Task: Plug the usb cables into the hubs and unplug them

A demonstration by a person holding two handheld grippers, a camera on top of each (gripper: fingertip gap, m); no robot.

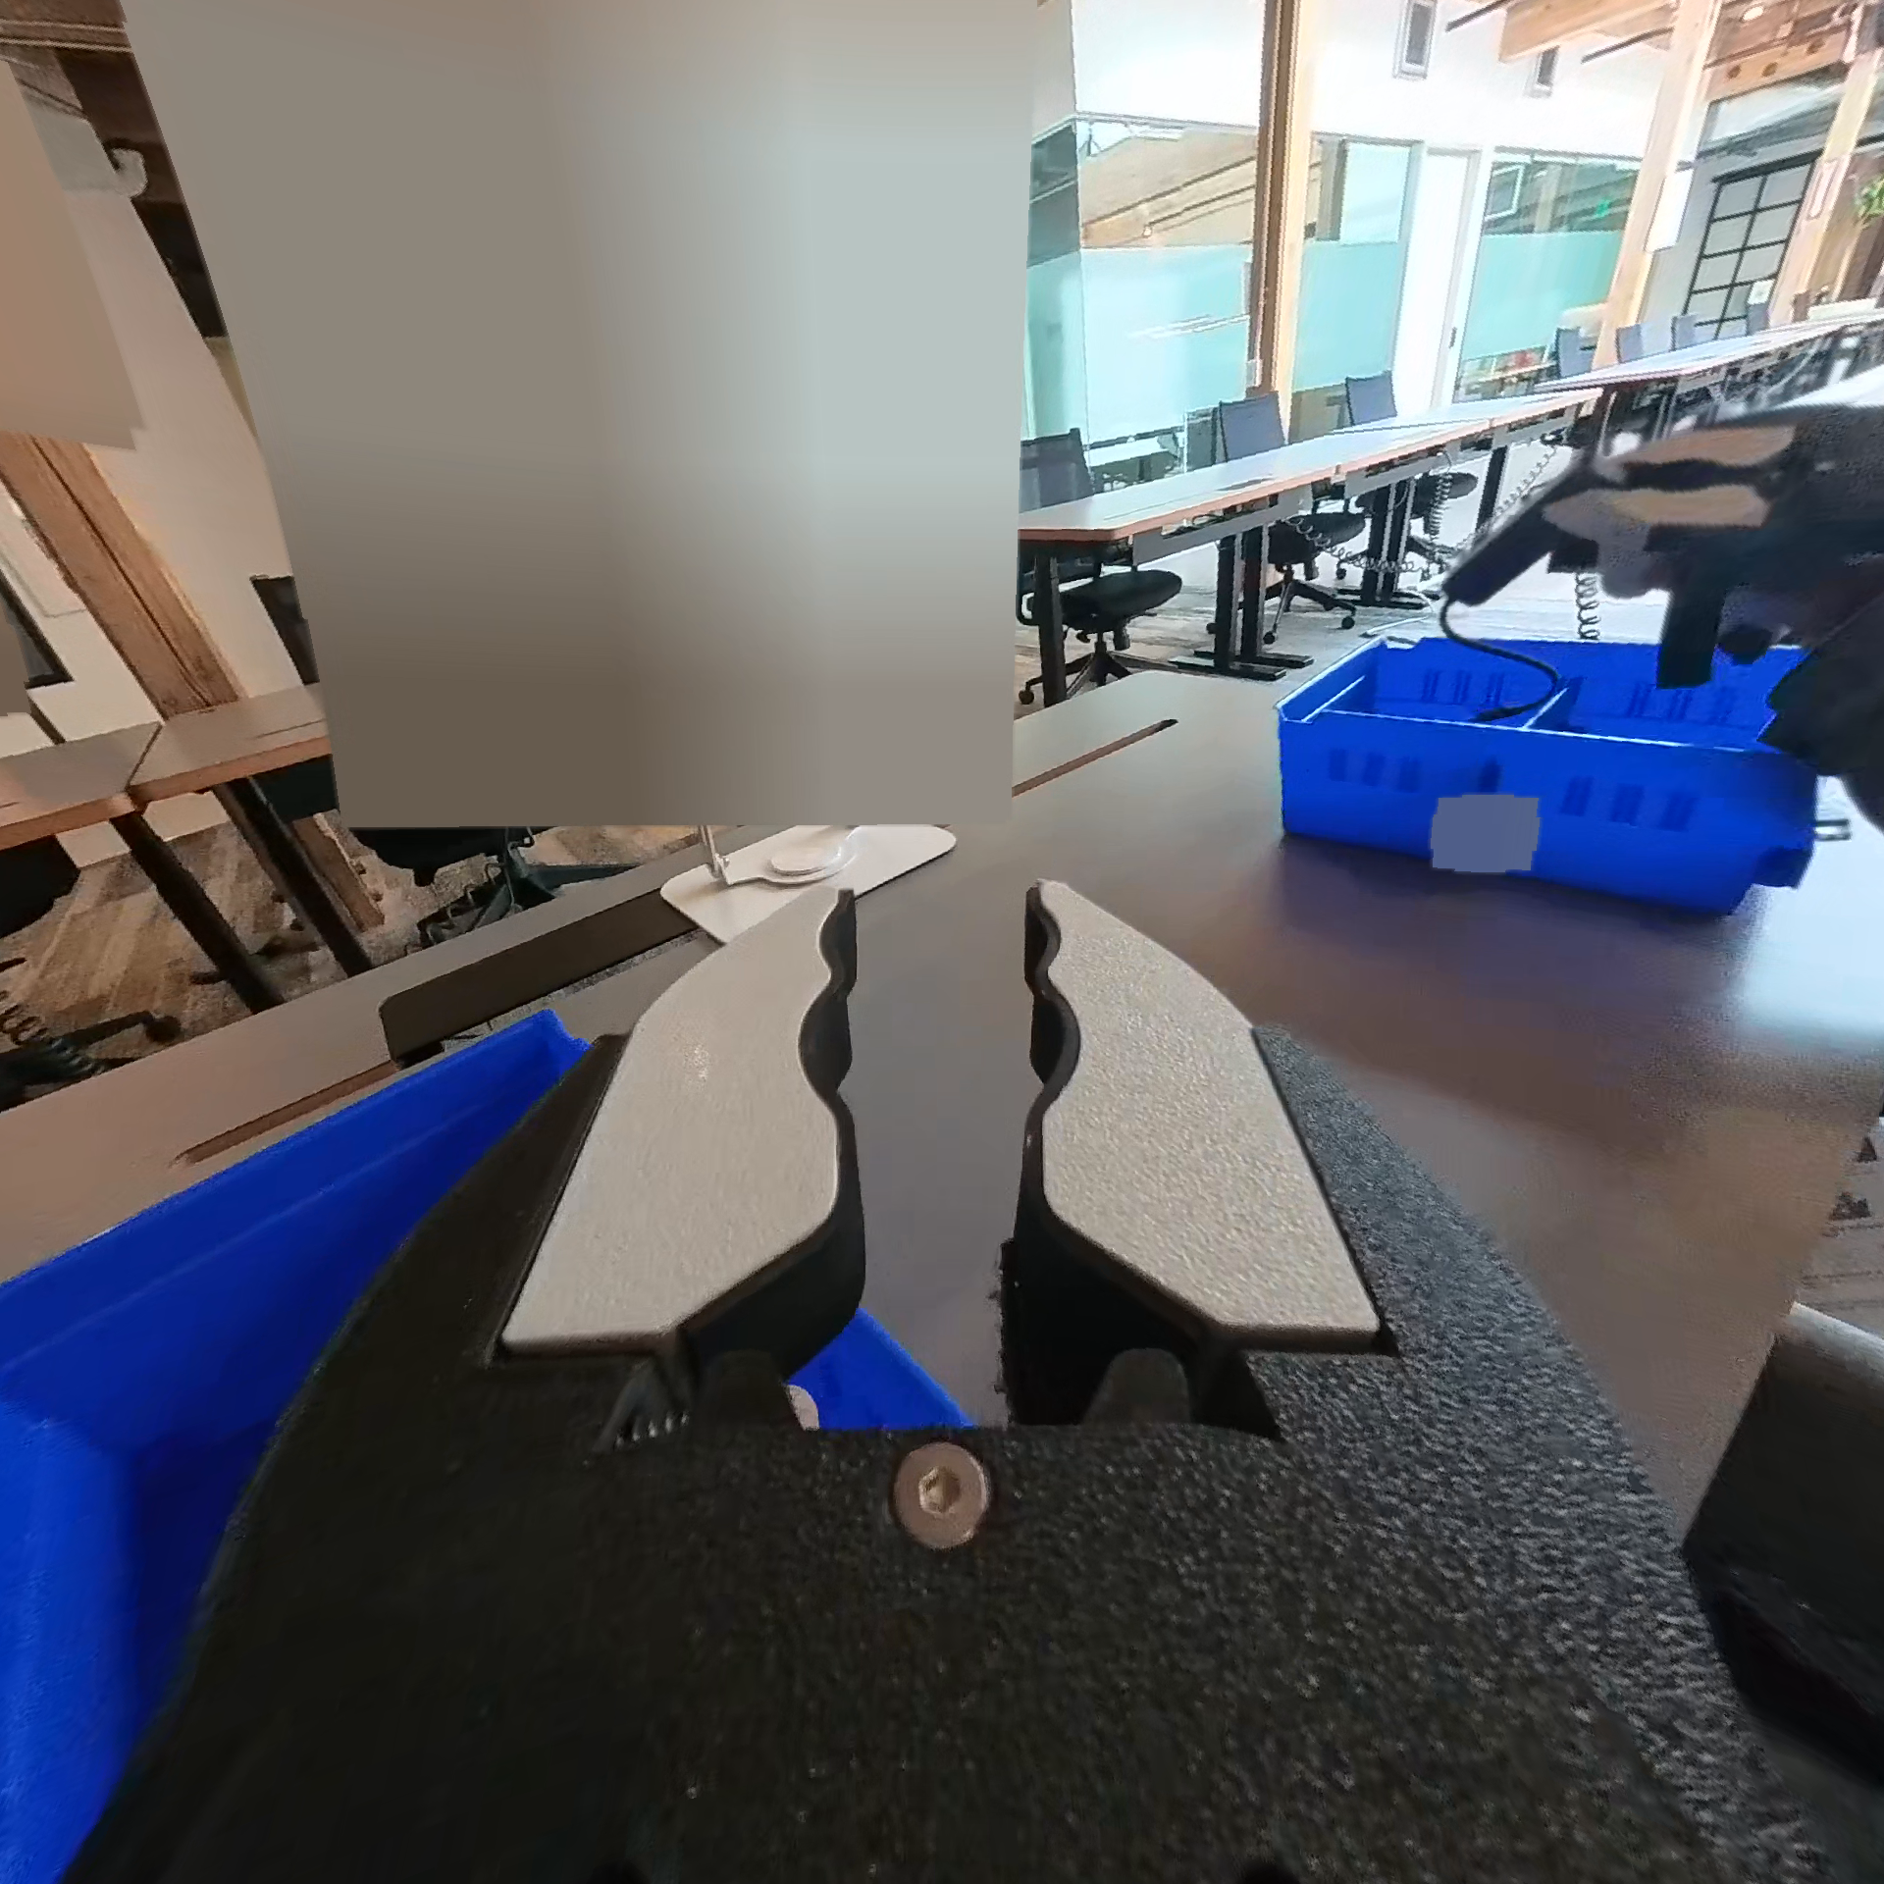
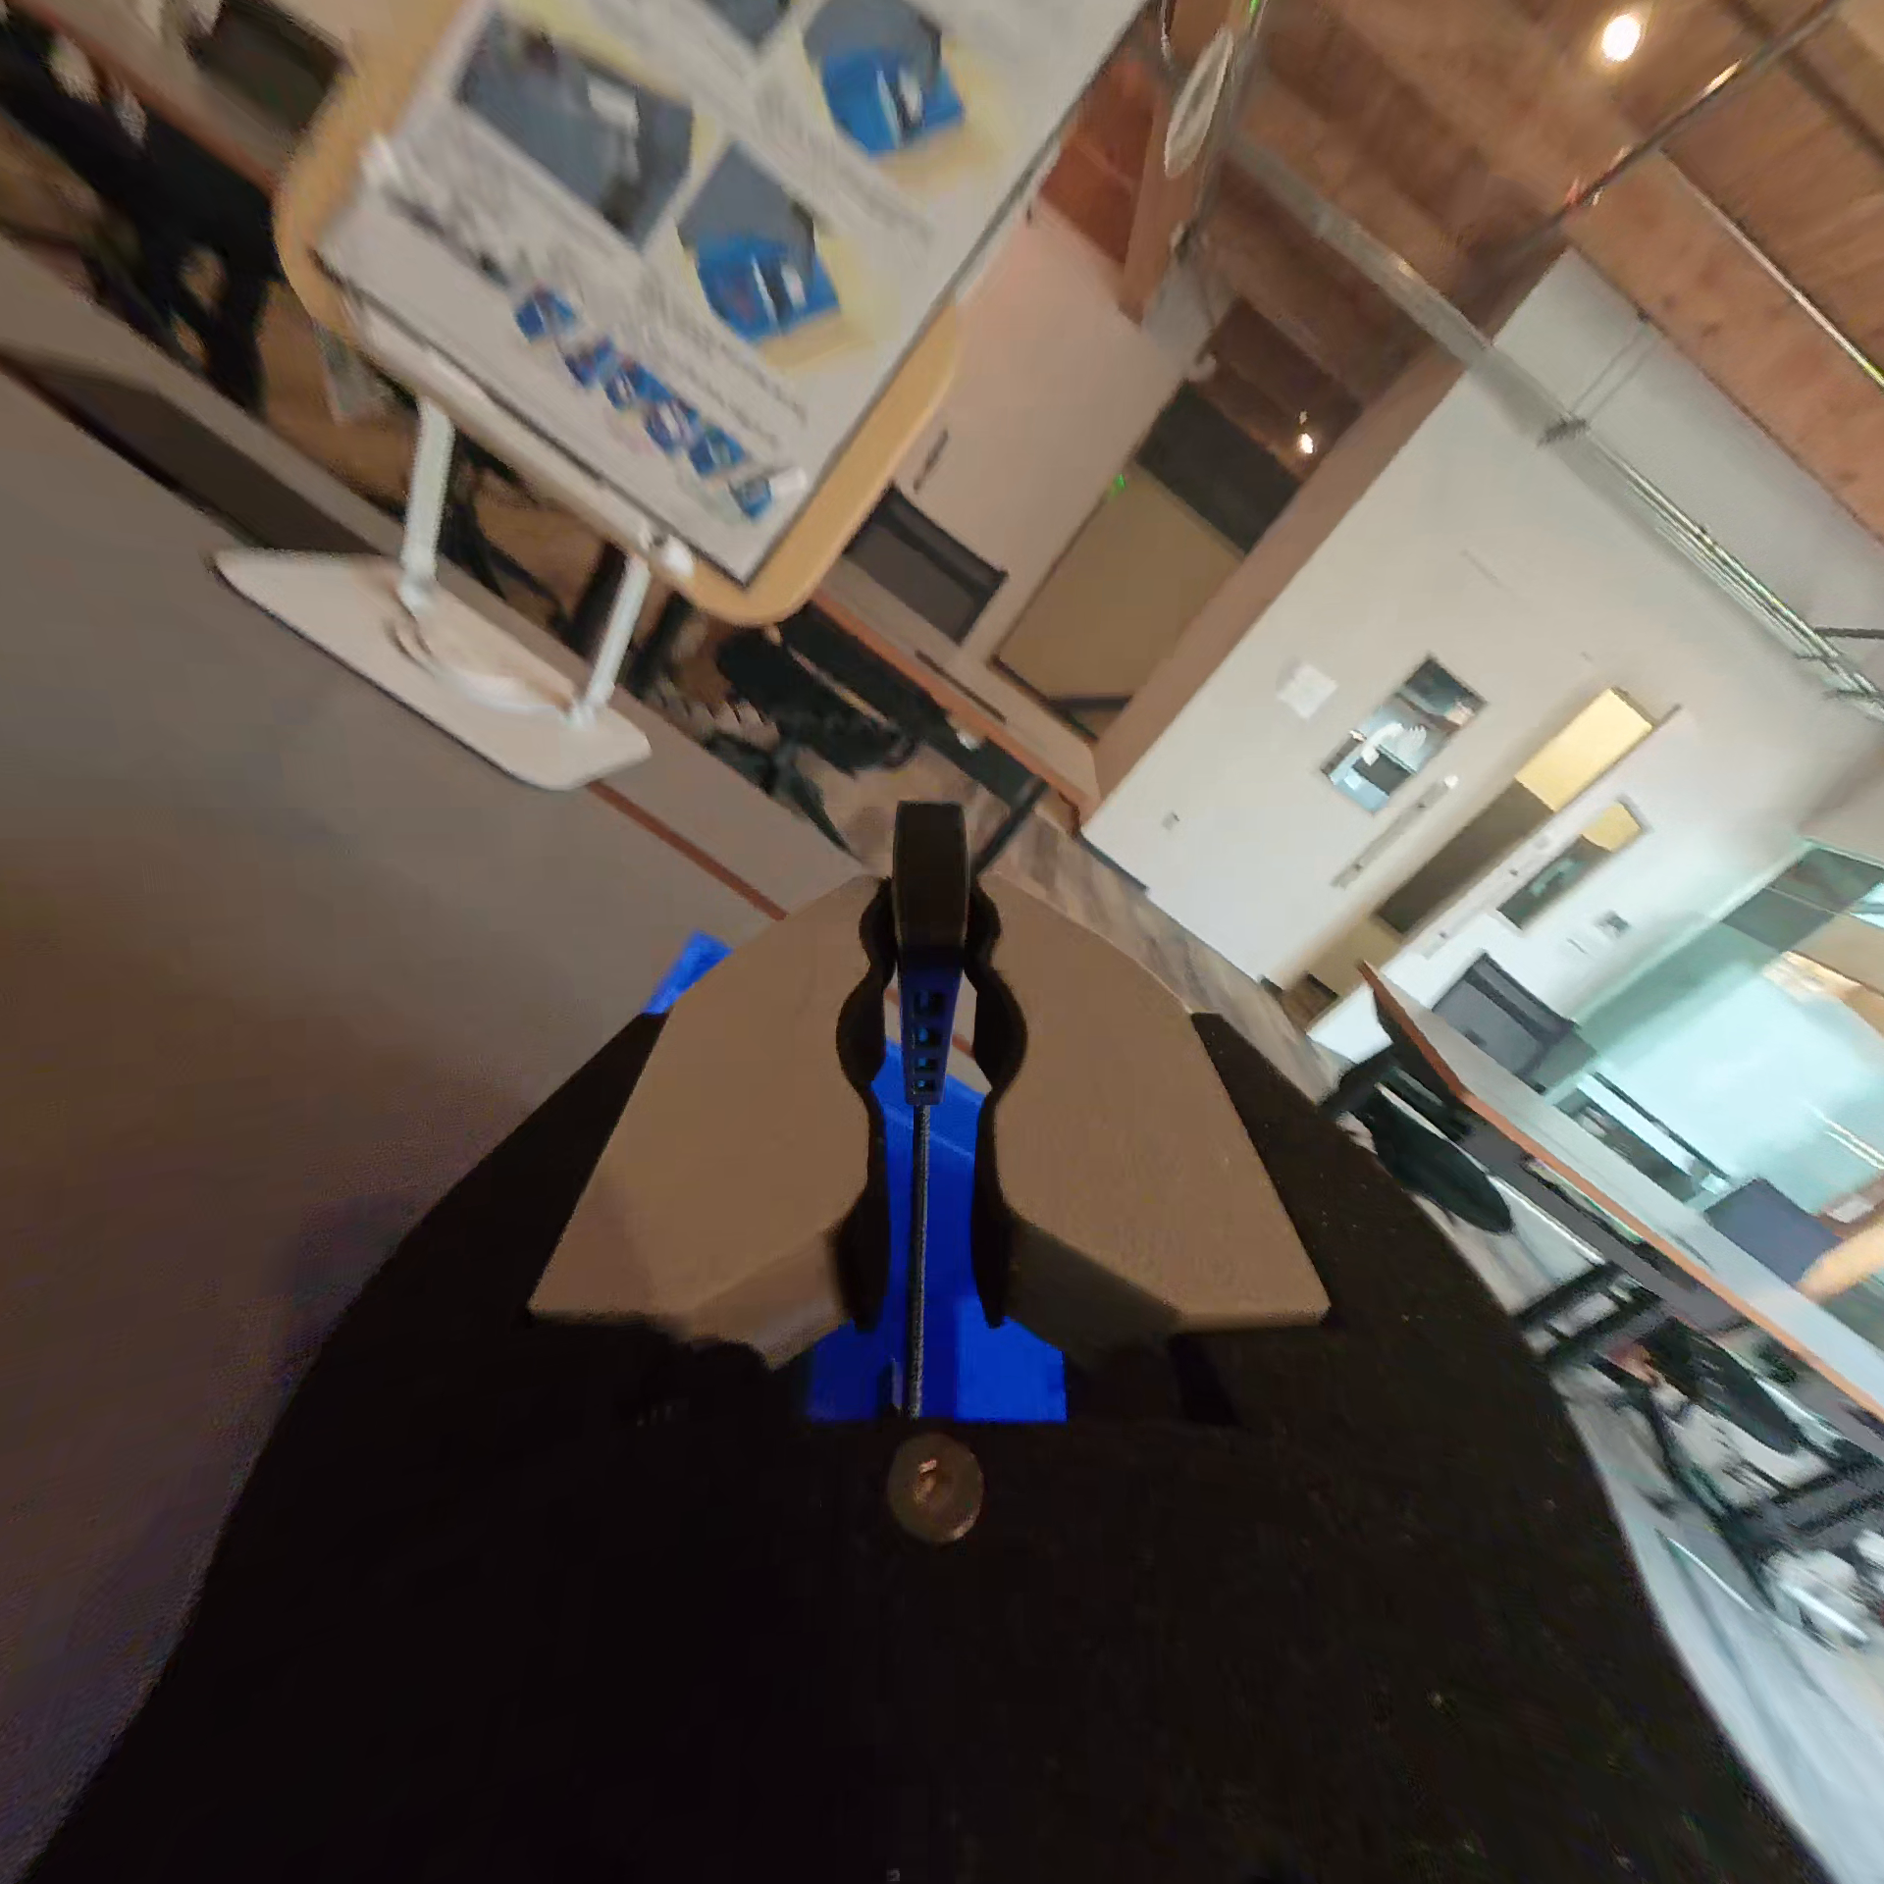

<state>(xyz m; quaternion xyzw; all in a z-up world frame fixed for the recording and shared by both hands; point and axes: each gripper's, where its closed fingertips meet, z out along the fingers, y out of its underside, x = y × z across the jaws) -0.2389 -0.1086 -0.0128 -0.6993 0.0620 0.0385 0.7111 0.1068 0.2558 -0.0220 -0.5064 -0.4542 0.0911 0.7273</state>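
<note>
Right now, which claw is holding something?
The right claw: it is shut on the black usb cable plug. The left claw is open, with nothing between its fingers.

A bin [image 1: 1529, 805] sits on the table [image 1: 1274, 1019] right of the stand [image 1: 816, 867], another bin [image 1: 204, 1274] near left.

A white stand base [image 1: 816, 877] is sitting on the far side of the dark desk [image 1: 1325, 1019]. It is carrying a tan board [image 2: 632, 306] with printed sheets. Far on the right, rows of long desks [image 1: 1274, 479] and black office chairs [image 1: 1101, 602] are standing before glass walls [image 1: 1152, 326].
</note>
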